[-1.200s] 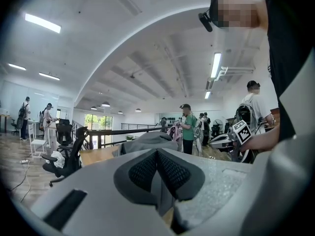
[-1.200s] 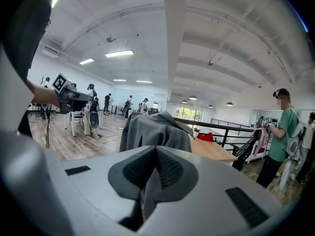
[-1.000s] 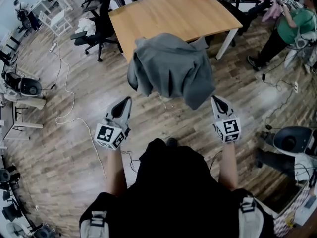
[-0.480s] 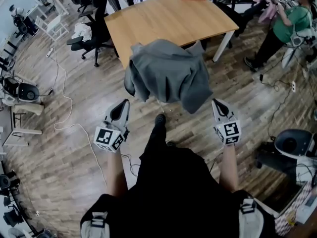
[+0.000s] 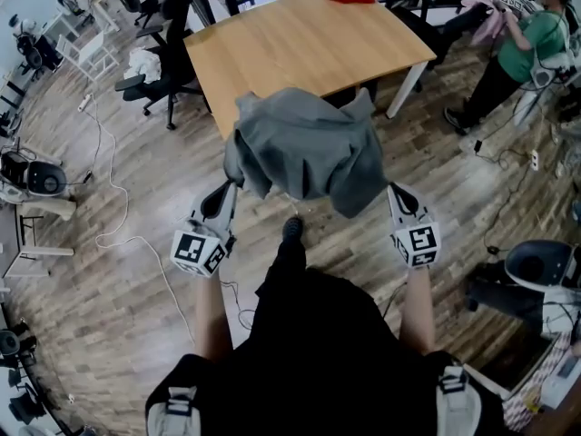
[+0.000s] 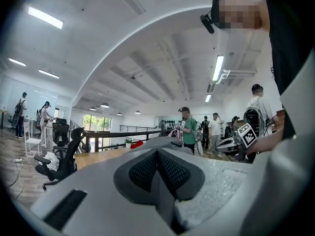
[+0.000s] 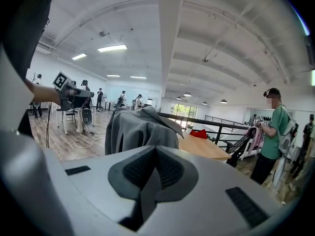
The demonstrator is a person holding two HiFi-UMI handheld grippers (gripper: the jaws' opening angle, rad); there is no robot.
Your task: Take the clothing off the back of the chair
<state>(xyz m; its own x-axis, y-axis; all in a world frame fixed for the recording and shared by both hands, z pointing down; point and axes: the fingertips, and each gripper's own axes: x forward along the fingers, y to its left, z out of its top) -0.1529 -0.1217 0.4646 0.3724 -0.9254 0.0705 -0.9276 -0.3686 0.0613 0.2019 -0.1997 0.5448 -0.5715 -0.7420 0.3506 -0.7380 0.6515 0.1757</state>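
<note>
Hanging over the back of a chair, which it hides almost fully, the grey fabric clothing (image 5: 309,148) is just in front of the light wooden bench (image 5: 300,48). The left tool (image 5: 229,189) is clenched with nothing between its jaws, its tip just beside the clothing's lower left edge. The right tool (image 5: 396,192) is also clenched and empty, near the lower right edge.

Looked like an open lab or office loft: plank floor (image 5: 100,307), black office chairs (image 5: 159,48), bare wooden counter (image 5: 300,44), loose cables (image 5: 119,189), railing (image 7: 215,123), strip lights (image 7: 112,48), people (image 5: 525,48) standing about.
</note>
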